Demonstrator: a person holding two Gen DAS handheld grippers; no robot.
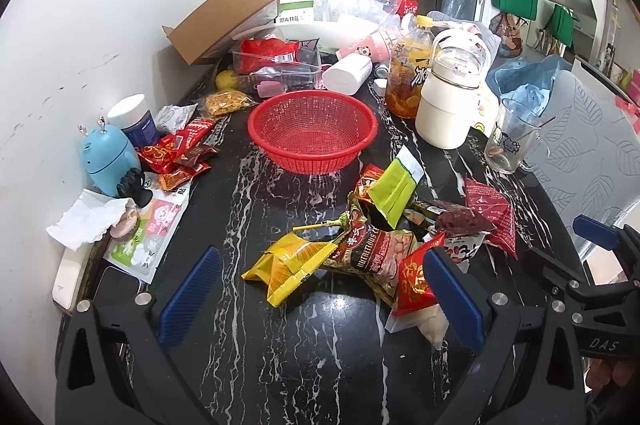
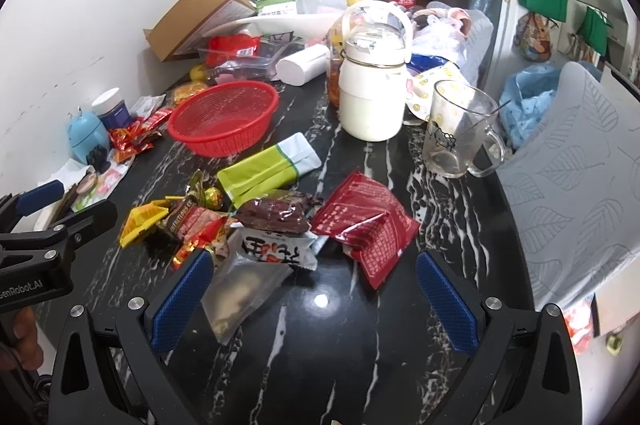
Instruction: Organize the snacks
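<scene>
An empty red mesh basket point(image 1: 313, 131) point(image 2: 224, 117) sits mid-table. Nearer lies a heap of snack packets: a yellow packet point(image 1: 290, 265) point(image 2: 141, 219), a peanut bag point(image 1: 376, 253) point(image 2: 192, 221), a lime-green pouch point(image 1: 394, 191) point(image 2: 266, 173), a dark brown packet point(image 1: 460, 219) point(image 2: 276, 215), a red packet point(image 1: 490, 211) point(image 2: 366, 225). My left gripper point(image 1: 320, 295) is open and empty just before the heap. My right gripper point(image 2: 312, 299) is open and empty over a clear pouch point(image 2: 240, 291); it also shows in the left wrist view point(image 1: 600, 253).
More red snack packets point(image 1: 176, 153) lie by a blue gadget point(image 1: 106, 155) at the wall. A white jug point(image 2: 374, 85), a glass mug point(image 2: 454, 131), a drink bottle point(image 1: 408, 73), a cardboard box point(image 1: 228, 15) and a clear tub point(image 1: 276, 67) crowd the far end. A chair point(image 2: 568, 185) stands right.
</scene>
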